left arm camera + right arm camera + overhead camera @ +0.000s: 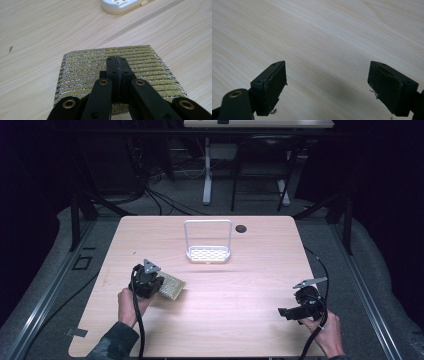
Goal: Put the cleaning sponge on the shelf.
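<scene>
A yellow-green scouring pad (pixel 172 286) with glittering stripes sits at the left of the wooden table (pixel 240 285), just off the surface and slightly tilted. My left gripper (pixel 160 287) is shut on it. In the left gripper view the two jaws meet at the tip (pixel 117 61) over the pad (pixel 82 72), pinching its woven top. Farther back stands a white sponge holder (pixel 208 253) with a tall wire loop; its base (pixel 120 5) shows at the top of the left gripper view. My right gripper (pixel 284 312) lies low at the front right, open, with bare table between its pads (pixel 328 85).
A round cable hole (pixel 241 228) sits near the table's far edge, right of the holder. Cables trail from both grippers toward the front edge. Beyond the table are dark floor, desk legs and loose wires.
</scene>
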`<state>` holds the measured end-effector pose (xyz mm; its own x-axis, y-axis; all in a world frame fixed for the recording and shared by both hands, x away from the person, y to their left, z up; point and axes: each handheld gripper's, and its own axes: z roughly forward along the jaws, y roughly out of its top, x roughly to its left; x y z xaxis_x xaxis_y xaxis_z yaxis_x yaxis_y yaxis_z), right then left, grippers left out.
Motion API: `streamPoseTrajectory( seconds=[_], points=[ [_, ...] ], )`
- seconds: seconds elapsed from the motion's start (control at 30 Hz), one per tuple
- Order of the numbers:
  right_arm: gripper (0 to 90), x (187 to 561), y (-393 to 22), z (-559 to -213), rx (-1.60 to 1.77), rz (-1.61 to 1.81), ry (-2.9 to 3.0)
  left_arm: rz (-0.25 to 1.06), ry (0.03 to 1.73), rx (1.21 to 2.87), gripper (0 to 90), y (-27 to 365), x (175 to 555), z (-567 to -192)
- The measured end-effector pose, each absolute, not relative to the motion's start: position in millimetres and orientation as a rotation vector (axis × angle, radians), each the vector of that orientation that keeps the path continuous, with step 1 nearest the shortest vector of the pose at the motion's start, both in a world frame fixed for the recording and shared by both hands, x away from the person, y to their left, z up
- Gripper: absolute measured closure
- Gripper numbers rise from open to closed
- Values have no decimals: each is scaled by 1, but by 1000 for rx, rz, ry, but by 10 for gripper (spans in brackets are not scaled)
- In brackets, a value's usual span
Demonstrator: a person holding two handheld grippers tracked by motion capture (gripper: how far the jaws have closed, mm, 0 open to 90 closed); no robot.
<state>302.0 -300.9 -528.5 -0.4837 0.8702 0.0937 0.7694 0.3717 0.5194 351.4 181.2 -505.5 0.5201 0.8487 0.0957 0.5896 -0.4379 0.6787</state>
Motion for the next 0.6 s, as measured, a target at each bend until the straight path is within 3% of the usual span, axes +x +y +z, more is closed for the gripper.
streamPoseTrajectory(
  seconds=[0.6],
  points=[
    [148, 303, -301, -528, 1463, 777, 2420, 597, 1137, 2146, 900, 172, 346, -494]
  ],
)
